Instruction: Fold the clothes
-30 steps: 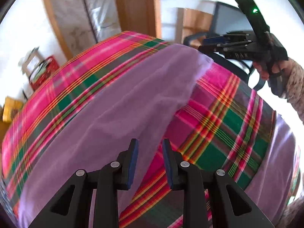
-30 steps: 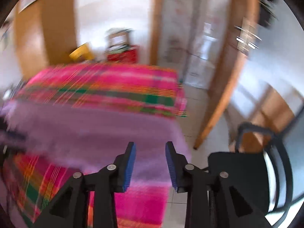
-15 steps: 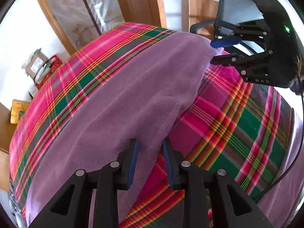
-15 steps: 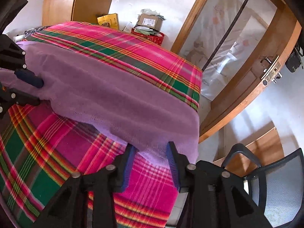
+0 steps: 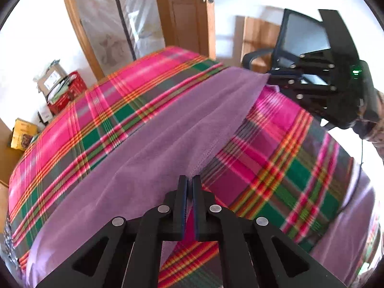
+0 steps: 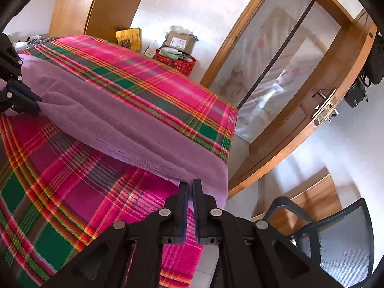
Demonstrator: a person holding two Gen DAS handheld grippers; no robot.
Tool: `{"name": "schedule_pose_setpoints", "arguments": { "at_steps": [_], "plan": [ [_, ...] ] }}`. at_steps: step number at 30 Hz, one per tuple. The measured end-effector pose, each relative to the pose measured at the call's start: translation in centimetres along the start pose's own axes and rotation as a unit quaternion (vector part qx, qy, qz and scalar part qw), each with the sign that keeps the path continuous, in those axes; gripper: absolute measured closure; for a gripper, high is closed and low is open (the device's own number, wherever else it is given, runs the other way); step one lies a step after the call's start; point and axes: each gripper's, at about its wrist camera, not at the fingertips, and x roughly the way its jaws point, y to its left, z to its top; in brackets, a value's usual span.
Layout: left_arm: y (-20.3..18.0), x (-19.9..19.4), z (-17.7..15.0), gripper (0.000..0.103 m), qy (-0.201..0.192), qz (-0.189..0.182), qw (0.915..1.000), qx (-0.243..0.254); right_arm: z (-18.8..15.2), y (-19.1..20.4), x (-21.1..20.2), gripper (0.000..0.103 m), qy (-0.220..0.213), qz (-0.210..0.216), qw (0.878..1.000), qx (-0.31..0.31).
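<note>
Both tongs are clamping the same stitched hem of the purple garment, their jaws having just closed onto it: the left gripper, sitting at six o'clock in its own view, is pinching the hem edge with its pads pressed nearly together, and the right gripper is doing the same at six o'clock in the right wrist view, biting the garment's corner near the edge of the surface. The pink, green and orange plaid cover is filling most of both views, and the garment is lying across it as a long band running from seven o'clock up toward one o'clock in the left view, with its held hem lifting slightly off the plaid. In the left wrist view the right gripper is showing at two o'clock, holding the far corner. A black mesh chair is standing at four o'clock, and a red basket with a cardboard box on it is sitting at twelve o'clock.
</note>
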Motion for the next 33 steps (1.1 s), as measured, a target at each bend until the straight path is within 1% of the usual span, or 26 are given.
{"name": "schedule_pose_setpoints", "arguments": {
  "at_steps": [2, 3, 5, 6, 8, 10, 12, 15, 18, 23, 26, 28, 29, 30, 32, 33],
  "plan": [
    [-0.4, 0.3, -0.6, 0.099, 0.016, -0.019, 0.9997, 0.005, 0.0, -0.1, -0.4, 0.099, -0.002, 0.000, 1.000, -0.004],
    [-0.5, 0.6, -0.9, 0.099, 0.025, -0.023, 0.9994, 0.007, -0.2, 0.1, -0.4, 0.099, 0.004, 0.004, 1.000, -0.009],
    [-0.8, 1.5, -1.5, 0.099, 0.043, -0.027, 0.9987, 0.009, -0.9, 0.9, 0.2, 0.099, 0.029, 0.013, 0.999, -0.030],
    [-0.8, 1.7, -1.6, 0.099, 0.050, -0.030, 0.9983, 0.008, -1.3, 1.4, 0.4, 0.099, 0.039, 0.010, 0.998, -0.045],
    [-0.9, 2.2, -1.8, 0.099, 0.060, -0.037, 0.9975, 0.005, -1.7, 1.7, 0.6, 0.099, 0.049, 0.009, 0.997, -0.051],
    [-0.8, 2.4, -2.0, 0.099, 0.063, -0.042, 0.9971, -0.003, -2.0, 1.9, 0.7, 0.099, 0.059, 0.009, 0.997, -0.053],
    [-0.3, 2.6, -2.1, 0.099, 0.066, -0.049, 0.9966, -0.011, -2.0, 1.6, 1.0, 0.099, 0.067, 0.020, 0.996, -0.046],
    [-0.2, 2.3, -2.4, 0.099, 0.064, -0.054, 0.9963, -0.017, -1.9, 1.1, 1.4, 0.099, 0.080, 0.032, 0.996, -0.038],
    [-0.2, 2.1, -2.6, 0.099, 0.063, -0.054, 0.9965, -0.013, -1.7, 0.8, 1.4, 0.099, 0.089, 0.029, 0.995, -0.032],
    [0.3, 1.7, -2.9, 0.099, 0.064, -0.067, 0.9952, -0.032, -2.2, 0.5, 1.2, 0.100, 0.109, 0.023, 0.994, -0.017],
    [0.8, 1.1, -3.0, 0.096, 0.058, -0.071, 0.9946, -0.049, -2.3, 0.0, 0.6, 0.100, 0.111, 0.016, 0.994, 0.010],
    [1.3, 0.3, -3.2, 0.096, 0.055, -0.077, 0.9936, -0.062, -2.0, -0.1, -0.2, 0.100, 0.107, 0.015, 0.994, 0.026],
    [1.5, -0.2, -3.3, 0.093, 0.053, -0.080, 0.9932, -0.067, -1.9, -0.1, -0.6, 0.100, 0.104, 0.015, 0.994, 0.034],
    [1.7, -0.8, -3.6, 0.088, 0.051, -0.080, 0.9930, -0.070, -1.7, -0.1, -1.0, 0.100, 0.101, 0.015, 0.994, 0.038],
    [2.1, -2.3, -4.2, 0.084, 0.043, -0.078, 0.9932, -0.075, -1.1, 0.1, -1.9, 0.100, 0.093, 0.013, 0.995, 0.042],
    [2.4, -3.1, -4.5, 0.084, 0.038, -0.075, 0.9936, -0.075, -0.7, 0.3, -2.4, 0.100, 0.090, 0.015, 0.995, 0.044]
  ]
}}
